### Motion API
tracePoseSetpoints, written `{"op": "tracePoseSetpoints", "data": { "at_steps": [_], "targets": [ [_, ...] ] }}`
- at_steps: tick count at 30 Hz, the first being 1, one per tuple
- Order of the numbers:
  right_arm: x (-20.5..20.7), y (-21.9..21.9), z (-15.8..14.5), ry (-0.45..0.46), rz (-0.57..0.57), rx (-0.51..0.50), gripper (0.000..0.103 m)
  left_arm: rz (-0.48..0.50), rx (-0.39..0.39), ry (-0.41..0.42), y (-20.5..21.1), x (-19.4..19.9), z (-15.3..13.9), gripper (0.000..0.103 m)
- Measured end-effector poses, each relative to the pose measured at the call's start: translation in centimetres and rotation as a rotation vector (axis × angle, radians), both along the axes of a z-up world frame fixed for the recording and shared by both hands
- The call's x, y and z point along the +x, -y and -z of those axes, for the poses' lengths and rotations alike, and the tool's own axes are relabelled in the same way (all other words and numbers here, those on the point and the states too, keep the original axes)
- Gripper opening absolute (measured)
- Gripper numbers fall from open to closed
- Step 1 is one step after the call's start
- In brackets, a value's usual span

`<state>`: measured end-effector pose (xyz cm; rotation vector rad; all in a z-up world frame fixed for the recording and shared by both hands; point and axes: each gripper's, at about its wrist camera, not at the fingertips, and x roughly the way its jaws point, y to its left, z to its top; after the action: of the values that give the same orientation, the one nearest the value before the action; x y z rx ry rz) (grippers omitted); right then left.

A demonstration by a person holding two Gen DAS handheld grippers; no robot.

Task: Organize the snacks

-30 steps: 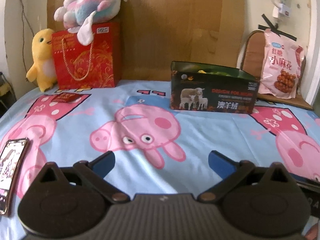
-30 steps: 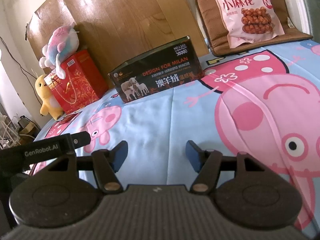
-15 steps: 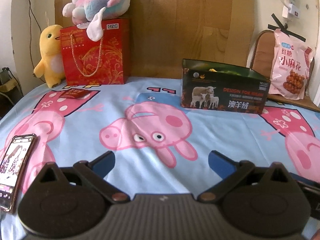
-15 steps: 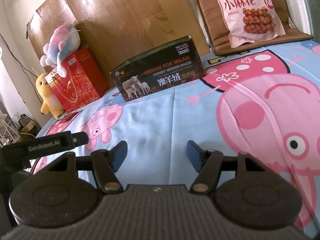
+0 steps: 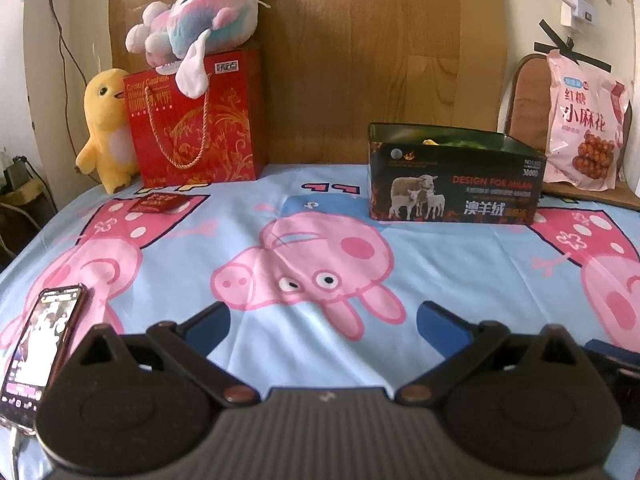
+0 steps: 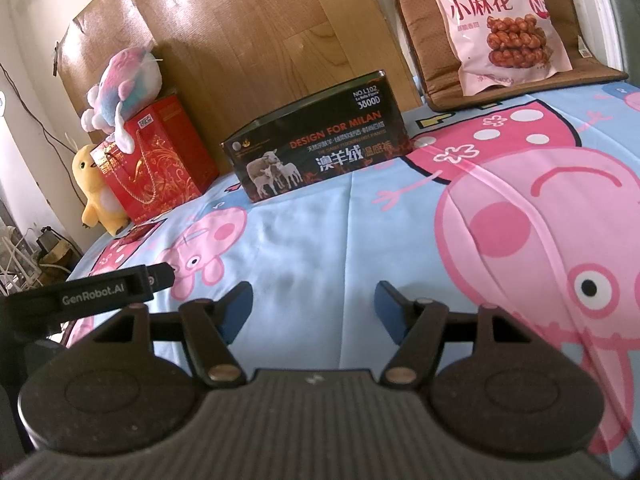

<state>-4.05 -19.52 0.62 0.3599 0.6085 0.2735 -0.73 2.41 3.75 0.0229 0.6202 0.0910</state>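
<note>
A dark open box (image 5: 454, 178) (image 6: 318, 152) printed with sheep stands at the back of the bed, with green and yellow packets showing inside. A pink snack bag (image 5: 586, 142) (image 6: 502, 26) leans on a brown cushion (image 6: 432, 52) at the back right. A small red packet (image 5: 160, 203) (image 6: 138, 232) lies flat on the sheet at the back left. My left gripper (image 5: 322, 326) hangs open over the sheet, nothing between its blue pads. My right gripper (image 6: 314, 308) is open too and empty, well short of the box.
A red gift bag (image 5: 196, 120) (image 6: 154, 160) with a pastel plush toy (image 5: 200, 16) on top and a yellow plush duck (image 5: 106, 128) stand at the back left. A phone (image 5: 42, 344) lies lit at the sheet's left edge. A wooden board (image 5: 360, 40) backs the bed.
The left view has swung slightly, so the box and red bag sit further right in it. The right gripper's view is nearly unchanged. Both grippers stay open.
</note>
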Motion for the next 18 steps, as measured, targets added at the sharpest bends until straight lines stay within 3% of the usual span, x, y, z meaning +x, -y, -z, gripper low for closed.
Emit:
{"op": "tracePoseSetpoints", "data": {
  "at_steps": [18],
  "targets": [
    [-0.16, -0.04, -0.33, 0.007, -0.011, 0.002, 0.07, 0.025, 0.021, -0.005, 0.76, -0.1, 0.0, 0.103]
  ]
}}
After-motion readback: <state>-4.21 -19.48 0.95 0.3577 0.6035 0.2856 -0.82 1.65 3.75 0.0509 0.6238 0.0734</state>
